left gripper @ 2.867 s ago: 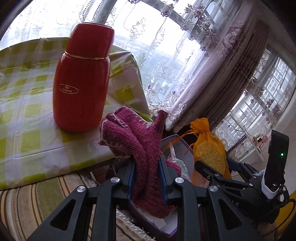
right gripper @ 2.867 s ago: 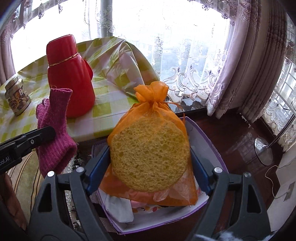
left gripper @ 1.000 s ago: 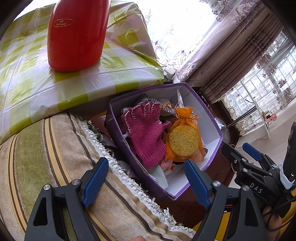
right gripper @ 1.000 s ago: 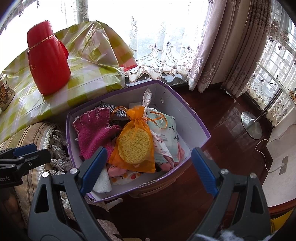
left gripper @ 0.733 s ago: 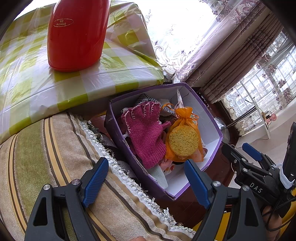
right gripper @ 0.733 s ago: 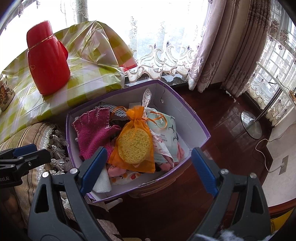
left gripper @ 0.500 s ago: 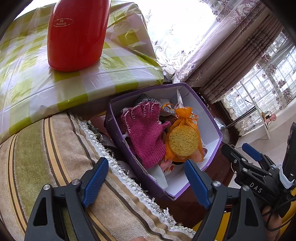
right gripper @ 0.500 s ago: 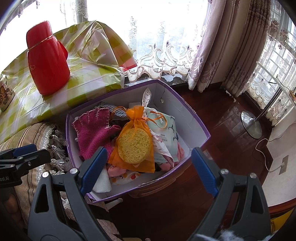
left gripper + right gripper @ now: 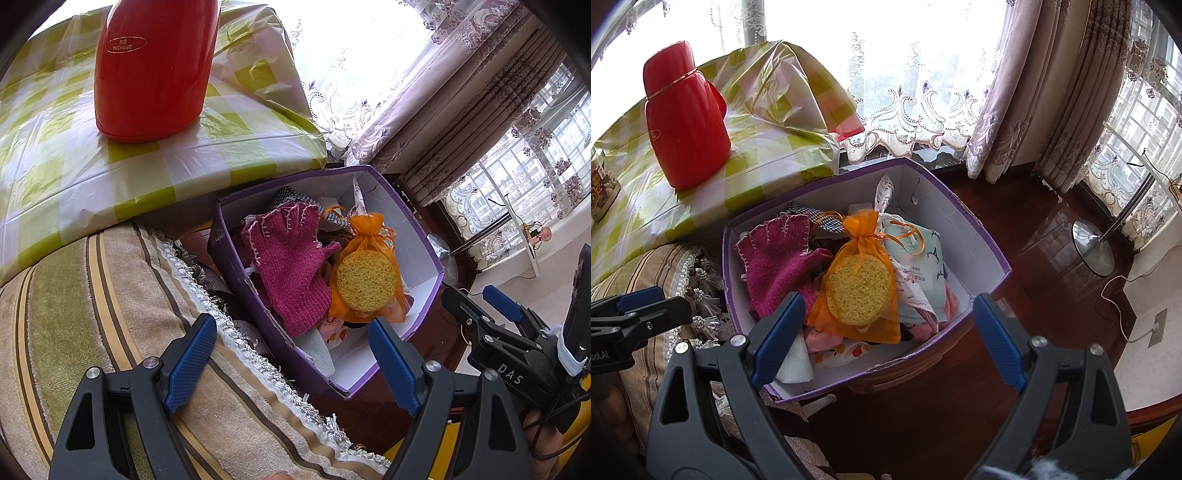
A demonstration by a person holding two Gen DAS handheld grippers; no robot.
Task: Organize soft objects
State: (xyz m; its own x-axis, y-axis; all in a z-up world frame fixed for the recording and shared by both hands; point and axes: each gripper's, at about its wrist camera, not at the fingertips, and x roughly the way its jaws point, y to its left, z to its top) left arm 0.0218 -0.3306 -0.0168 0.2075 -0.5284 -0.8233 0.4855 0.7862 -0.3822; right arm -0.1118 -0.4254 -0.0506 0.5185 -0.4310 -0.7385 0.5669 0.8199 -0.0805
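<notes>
We hold both hand-held grippers wide, empty: left (image 9: 291, 354), right (image 9: 890, 332). Pink glove (image 9: 779, 258), orange sponge pouch (image 9: 858, 280) atop heaped purple box (image 9: 979, 236). Risk: pouch may slide off pile.

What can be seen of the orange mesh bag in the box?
The orange mesh bag is a sheer drawstring pouch, gathered and tied at its neck with a thin orange ribbon. A round yellow sponge shows through it. It lies flat on the pile inside the purple box, beside the pink knitted glove. No gripper touches it.
</notes>
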